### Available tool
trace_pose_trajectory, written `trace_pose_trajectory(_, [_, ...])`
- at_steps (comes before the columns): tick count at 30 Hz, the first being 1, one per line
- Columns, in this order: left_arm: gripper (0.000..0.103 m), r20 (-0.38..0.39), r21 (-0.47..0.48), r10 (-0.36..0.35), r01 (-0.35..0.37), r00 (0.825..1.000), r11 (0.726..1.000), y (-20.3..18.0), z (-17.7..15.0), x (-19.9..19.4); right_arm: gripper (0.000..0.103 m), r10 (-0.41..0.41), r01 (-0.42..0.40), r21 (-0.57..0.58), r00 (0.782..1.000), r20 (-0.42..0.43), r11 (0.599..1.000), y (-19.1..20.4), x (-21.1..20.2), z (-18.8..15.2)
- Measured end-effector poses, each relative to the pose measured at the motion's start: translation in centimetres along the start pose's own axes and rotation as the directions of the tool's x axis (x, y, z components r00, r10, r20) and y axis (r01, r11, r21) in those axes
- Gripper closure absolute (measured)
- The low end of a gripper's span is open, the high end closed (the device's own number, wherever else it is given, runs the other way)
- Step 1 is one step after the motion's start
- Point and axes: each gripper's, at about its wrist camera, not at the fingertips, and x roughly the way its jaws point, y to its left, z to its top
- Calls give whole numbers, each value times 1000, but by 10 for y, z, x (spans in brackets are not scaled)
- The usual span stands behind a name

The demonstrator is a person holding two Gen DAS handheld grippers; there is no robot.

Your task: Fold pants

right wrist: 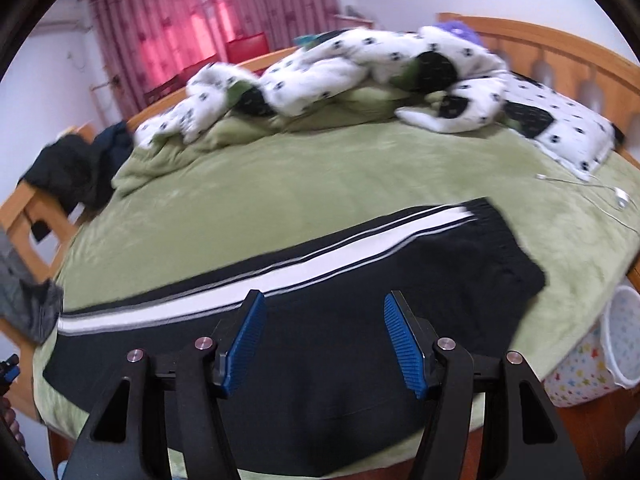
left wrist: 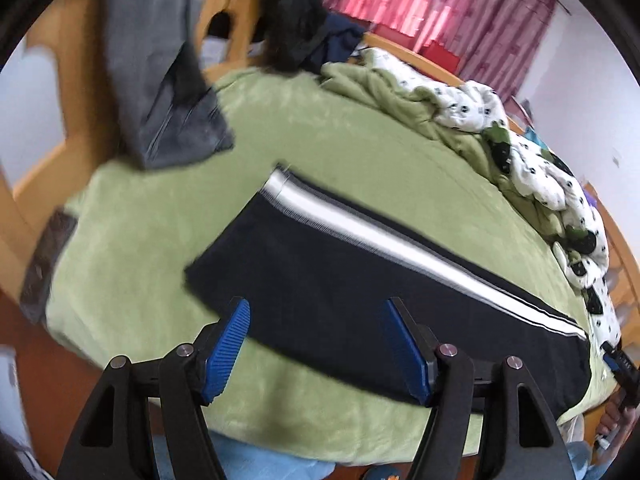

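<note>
Black pants (left wrist: 344, 292) with a white side stripe (left wrist: 384, 240) lie flat along the near edge of a green bed (left wrist: 320, 148), legs together. The left gripper (left wrist: 316, 348) hangs above one end of them, its blue pads (left wrist: 226, 350) spread wide and holding nothing. The right gripper (right wrist: 322, 340) hangs over the middle of the pants (right wrist: 320, 320), its pads (right wrist: 404, 344) equally wide and bare. A rumpled white duvet (right wrist: 360, 64) is bunched along the far side of the bed (right wrist: 320, 168); a grey garment (left wrist: 172, 92) hangs at the footboard; pink curtains (right wrist: 180, 20) cover the window.
</note>
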Motion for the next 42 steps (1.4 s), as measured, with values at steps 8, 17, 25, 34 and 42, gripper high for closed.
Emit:
trace_pose_trajectory(8, [37, -59, -178, -99, 87, 993, 980, 66, -22, 55, 42, 11, -15, -34, 994, -109, 999, 53, 31, -19])
trace_pose_trajectory(17, [48, -13, -362, -156, 141, 988, 921, 105, -12, 98, 42, 101, -101, -10, 995, -20, 995, 73, 41, -26])
trace_pose_trajectory(25, [84, 20, -371, -90, 91, 996, 924, 100, 8, 101, 42, 143, -144, -7, 987, -73, 990, 84, 60, -29])
trace_pose_trajectory(34, [91, 191, 77, -41, 27, 981, 997, -34, 31, 30, 42, 104, -106, -33, 992, -70, 994, 80, 62, -40])
trace_pose_trajectory(42, [92, 8, 370, -330, 304, 944, 878, -217, -36, 42, 42, 48, -50, -23, 997, -65, 998, 45, 56, -55])
